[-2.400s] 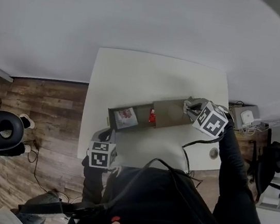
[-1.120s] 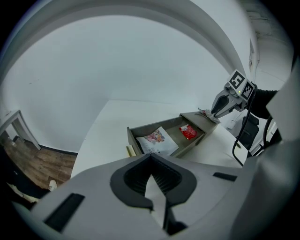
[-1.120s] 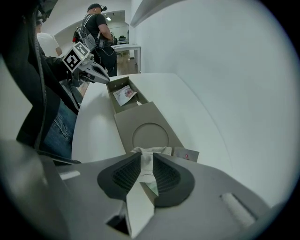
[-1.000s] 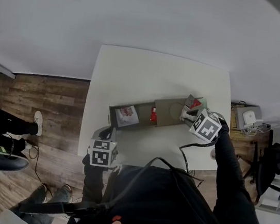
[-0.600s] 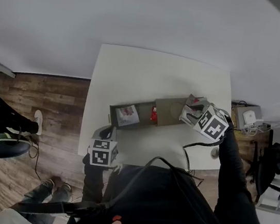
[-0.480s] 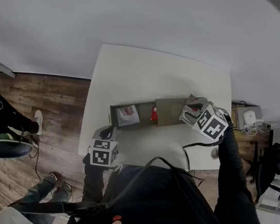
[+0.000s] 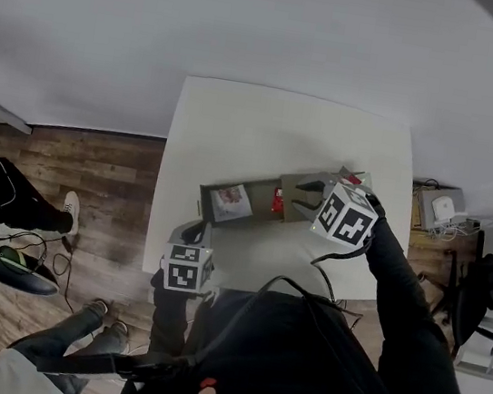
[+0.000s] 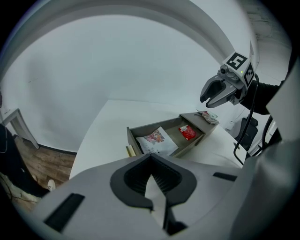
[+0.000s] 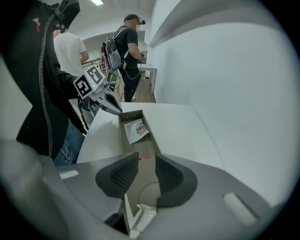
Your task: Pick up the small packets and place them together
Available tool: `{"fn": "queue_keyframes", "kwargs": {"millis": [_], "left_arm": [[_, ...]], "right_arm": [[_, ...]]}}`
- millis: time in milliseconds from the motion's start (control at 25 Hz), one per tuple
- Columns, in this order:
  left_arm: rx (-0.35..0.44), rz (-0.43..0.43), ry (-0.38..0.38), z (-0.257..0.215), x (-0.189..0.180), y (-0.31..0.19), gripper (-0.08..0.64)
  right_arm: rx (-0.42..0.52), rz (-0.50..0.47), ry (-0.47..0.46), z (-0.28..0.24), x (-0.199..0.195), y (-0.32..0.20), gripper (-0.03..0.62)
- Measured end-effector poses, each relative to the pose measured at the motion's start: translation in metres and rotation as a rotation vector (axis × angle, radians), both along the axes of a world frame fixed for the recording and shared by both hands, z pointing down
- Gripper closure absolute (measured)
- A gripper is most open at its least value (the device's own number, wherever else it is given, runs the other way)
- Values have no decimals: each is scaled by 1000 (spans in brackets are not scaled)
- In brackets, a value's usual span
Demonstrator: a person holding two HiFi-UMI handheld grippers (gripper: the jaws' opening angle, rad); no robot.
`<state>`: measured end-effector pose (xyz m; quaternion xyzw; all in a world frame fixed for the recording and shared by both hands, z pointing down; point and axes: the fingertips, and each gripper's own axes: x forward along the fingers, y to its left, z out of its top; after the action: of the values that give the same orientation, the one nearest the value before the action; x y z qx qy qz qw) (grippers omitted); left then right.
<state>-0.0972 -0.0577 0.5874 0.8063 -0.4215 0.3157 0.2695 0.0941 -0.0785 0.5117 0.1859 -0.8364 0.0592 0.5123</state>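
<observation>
A long grey tray [image 7: 257, 187] lies on the white table [image 7: 239, 126]. In it are a white printed packet [image 7: 230, 201] at the left and a small red packet [image 7: 277, 201] in the middle. A few crumpled packets [image 7: 353, 175] sit at its right end. My right gripper [image 7: 303, 189] hovers over the tray's right half, open, nothing between its jaws. In the right gripper view a crumpled white packet [image 9: 142, 218] lies below the jaws and the red packet [image 9: 143, 158] shows beyond them. My left gripper [image 7: 192, 232] is shut and empty at the table's near edge.
The tray's left end [image 8: 132, 139] is nearest my left gripper [image 8: 152, 187], with a yellowish piece [image 8: 130, 151] beside it. People stand beyond the table [image 9: 130, 51], and another person's legs are on the wooden floor [image 7: 7, 202]. Cables and devices [image 7: 439, 208] sit right of the table.
My right gripper has opened, left packets at the tray's right end and moved left over the tray. The left gripper has stayed put. People on the floor have shifted.
</observation>
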Motion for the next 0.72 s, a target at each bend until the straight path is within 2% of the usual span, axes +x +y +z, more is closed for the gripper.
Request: {"fn": "queue_keyframes", "kwargs": {"millis": [200,440,720], "left_arm": [[-3,-3,7,1,-1,1,560],[8,6,16,2,-4,-3,560],[13,10,18,2,-3,-2,560]], "right_arm": [[-28,-35,-46,9,-35,-7,483],[-75,-65,-40,26,-70,-14,483],[-208,-6,-26,51,-99,-18,486]]}}
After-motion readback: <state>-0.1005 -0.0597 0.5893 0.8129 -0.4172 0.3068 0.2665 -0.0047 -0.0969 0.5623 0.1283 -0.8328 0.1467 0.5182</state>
